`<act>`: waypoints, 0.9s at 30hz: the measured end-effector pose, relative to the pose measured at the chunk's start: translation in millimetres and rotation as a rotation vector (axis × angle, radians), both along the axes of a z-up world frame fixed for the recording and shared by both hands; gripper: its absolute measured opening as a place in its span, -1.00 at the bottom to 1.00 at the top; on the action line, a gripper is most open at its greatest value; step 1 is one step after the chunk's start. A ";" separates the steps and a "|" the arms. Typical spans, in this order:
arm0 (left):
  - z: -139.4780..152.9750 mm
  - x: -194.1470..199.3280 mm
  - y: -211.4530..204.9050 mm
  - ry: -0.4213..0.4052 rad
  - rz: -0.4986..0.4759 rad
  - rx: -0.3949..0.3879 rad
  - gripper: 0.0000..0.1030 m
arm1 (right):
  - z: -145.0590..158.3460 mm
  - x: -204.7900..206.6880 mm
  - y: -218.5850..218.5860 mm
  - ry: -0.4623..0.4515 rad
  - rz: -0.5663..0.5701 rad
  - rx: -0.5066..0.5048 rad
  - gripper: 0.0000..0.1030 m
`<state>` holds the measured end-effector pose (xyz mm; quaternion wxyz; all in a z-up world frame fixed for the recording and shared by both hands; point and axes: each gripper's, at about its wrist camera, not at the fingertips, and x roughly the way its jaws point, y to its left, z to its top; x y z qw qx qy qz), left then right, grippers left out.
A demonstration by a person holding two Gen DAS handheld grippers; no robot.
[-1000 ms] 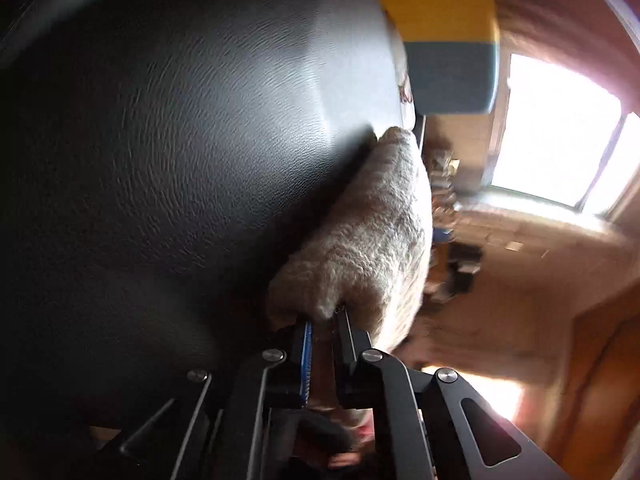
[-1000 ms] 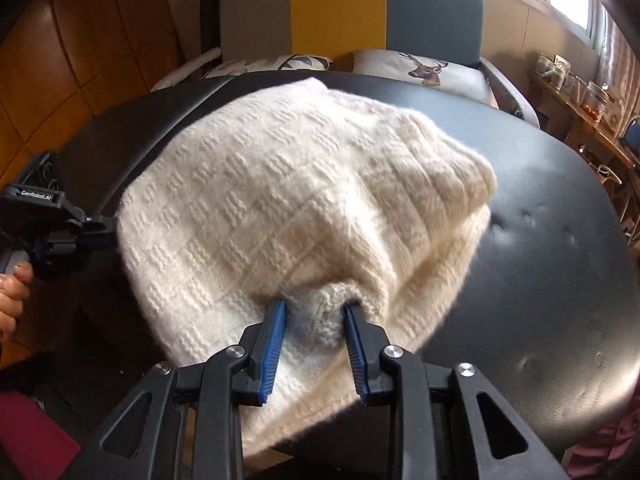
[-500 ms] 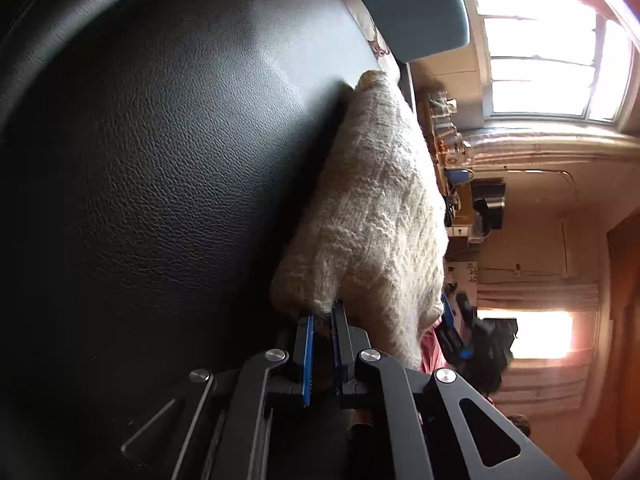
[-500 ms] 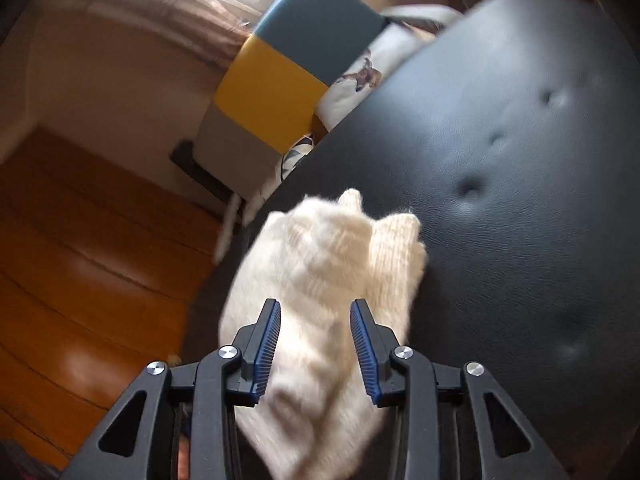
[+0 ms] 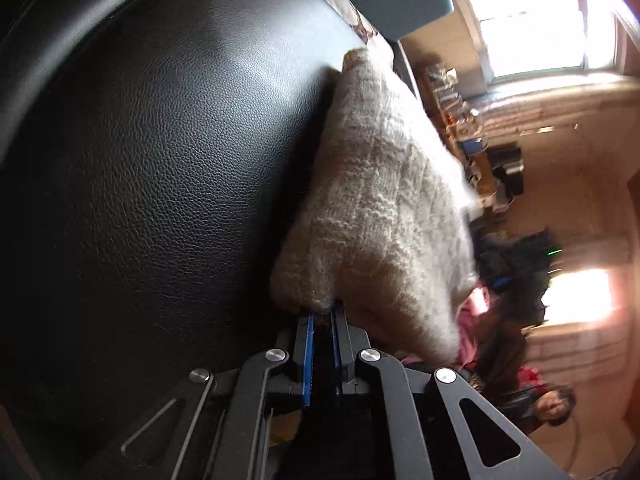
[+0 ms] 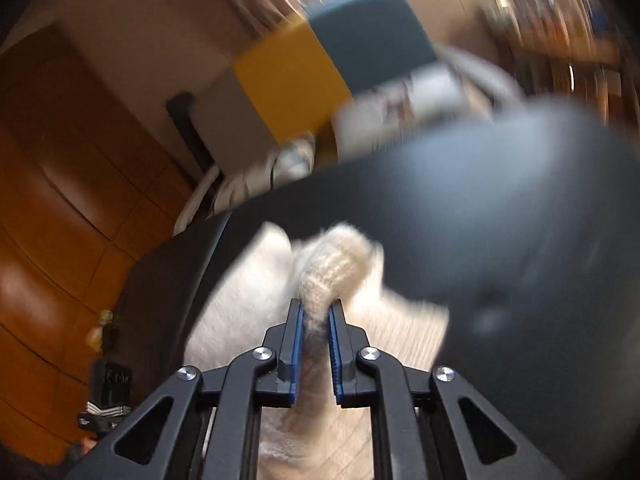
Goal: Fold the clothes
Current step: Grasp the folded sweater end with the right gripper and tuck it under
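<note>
1. Sweater (image 5: 384,208), cream and knitted, lies bunched on the black leather worktop (image 5: 152,168).
2. Left claw (image 5: 322,320) is clamped tight on one fuzzy edge of it, jaws nearly touching.
3. Right claw (image 6: 316,312) pinches a raised fold of the knit between its blue pads (image 6: 297,344); that view is blurred, so the fold's shape is uncertain.
4. A yellow and blue chair back (image 6: 320,64) stands beyond the worktop.
</note>
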<state>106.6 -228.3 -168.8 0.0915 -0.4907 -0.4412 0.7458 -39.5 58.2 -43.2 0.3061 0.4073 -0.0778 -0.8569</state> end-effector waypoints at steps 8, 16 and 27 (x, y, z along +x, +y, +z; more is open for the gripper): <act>5.6 3.9 -4.4 0.002 -0.081 -0.089 -0.89 | -74.9 -27.0 15.0 -0.226 -0.067 0.071 -0.86; 54.6 25.1 -65.5 0.203 -0.064 -0.116 -0.89 | -94.5 14.2 56.5 -0.394 -0.027 -0.446 -0.28; 73.8 -78.9 -23.9 0.316 -0.167 -0.201 -0.89 | -118.8 19.9 16.7 -0.442 -0.016 -0.382 -0.49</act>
